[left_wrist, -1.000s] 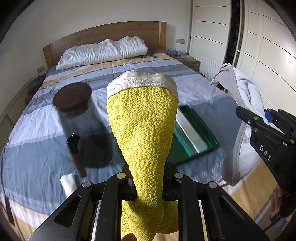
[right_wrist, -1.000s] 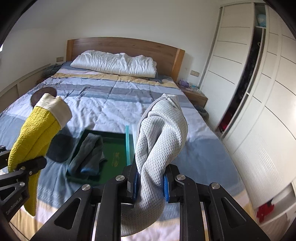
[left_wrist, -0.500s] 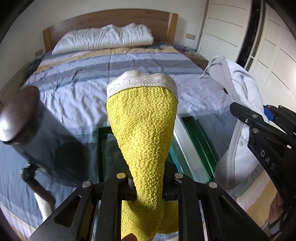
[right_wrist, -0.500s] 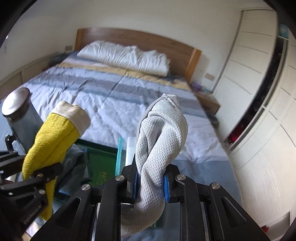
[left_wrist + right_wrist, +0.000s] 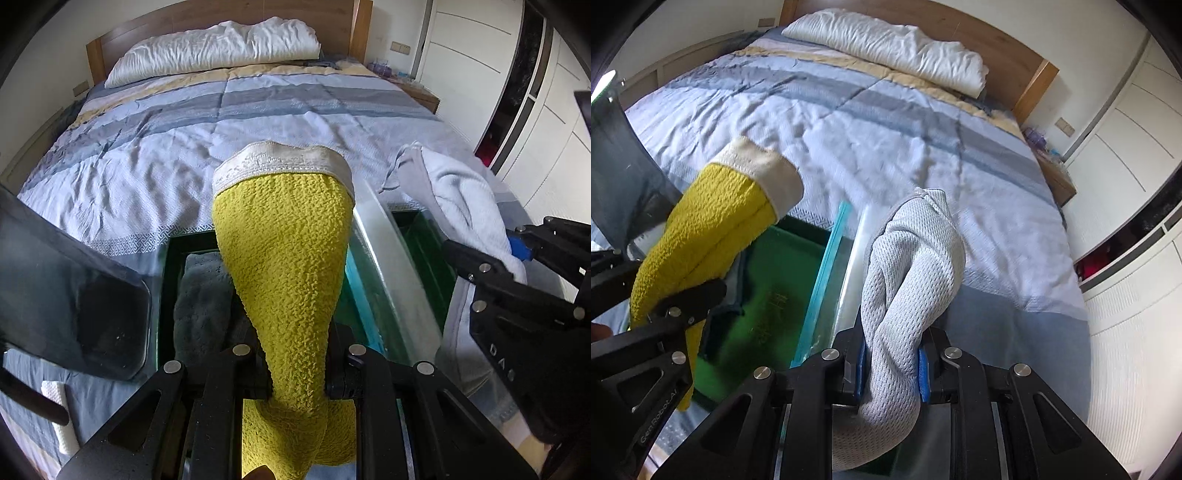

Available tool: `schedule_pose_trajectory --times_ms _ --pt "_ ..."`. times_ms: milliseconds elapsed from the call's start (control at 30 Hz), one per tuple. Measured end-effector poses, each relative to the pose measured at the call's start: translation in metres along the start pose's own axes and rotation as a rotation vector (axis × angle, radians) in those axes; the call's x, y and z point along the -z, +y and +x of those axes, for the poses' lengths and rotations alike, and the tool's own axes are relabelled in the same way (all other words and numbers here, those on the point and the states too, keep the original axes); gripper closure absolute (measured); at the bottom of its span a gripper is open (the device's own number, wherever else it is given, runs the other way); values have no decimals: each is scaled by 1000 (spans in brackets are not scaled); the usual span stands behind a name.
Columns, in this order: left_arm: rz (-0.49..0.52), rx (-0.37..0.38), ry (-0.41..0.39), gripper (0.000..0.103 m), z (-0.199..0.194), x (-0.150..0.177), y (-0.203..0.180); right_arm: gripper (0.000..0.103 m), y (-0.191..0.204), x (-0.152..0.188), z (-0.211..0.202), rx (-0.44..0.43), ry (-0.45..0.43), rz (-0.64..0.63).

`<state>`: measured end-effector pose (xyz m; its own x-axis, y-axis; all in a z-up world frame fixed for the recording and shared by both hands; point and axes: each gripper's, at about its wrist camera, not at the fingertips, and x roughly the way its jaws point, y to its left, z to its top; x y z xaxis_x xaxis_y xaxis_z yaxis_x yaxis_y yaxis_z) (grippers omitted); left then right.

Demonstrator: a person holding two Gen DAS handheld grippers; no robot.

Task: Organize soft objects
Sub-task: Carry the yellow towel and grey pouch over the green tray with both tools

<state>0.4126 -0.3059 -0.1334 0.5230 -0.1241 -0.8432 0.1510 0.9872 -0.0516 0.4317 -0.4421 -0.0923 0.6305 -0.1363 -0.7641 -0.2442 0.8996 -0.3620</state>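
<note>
A: Left gripper still clamps the yellow knit sock with white cuff, right gripper still pinches the grey mesh sock.

B: Both have dropped closer over the green plastic tray on the striped blue bedspread.

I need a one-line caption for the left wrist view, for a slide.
Left gripper clamps a yellow sock above a green tray holding a dark sock on the bed.
</note>
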Motion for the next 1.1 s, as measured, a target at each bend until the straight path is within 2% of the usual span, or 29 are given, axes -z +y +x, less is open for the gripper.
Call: schedule_pose_trajectory --times_ms 167,367,600,1100 --pt "-9 -14 27 88 19 1 0 83 10 -5 29 -11 -1 7" --pt "10 -24 45 88 35 9 -3 83 12 9 44 -28 -2 27" --pt "19 -26 49 88 43 13 -9 83 14 21 46 -25 11 35" --pt "15 -28 55 88 53 14 -9 82 19 19 56 -9 25 26"
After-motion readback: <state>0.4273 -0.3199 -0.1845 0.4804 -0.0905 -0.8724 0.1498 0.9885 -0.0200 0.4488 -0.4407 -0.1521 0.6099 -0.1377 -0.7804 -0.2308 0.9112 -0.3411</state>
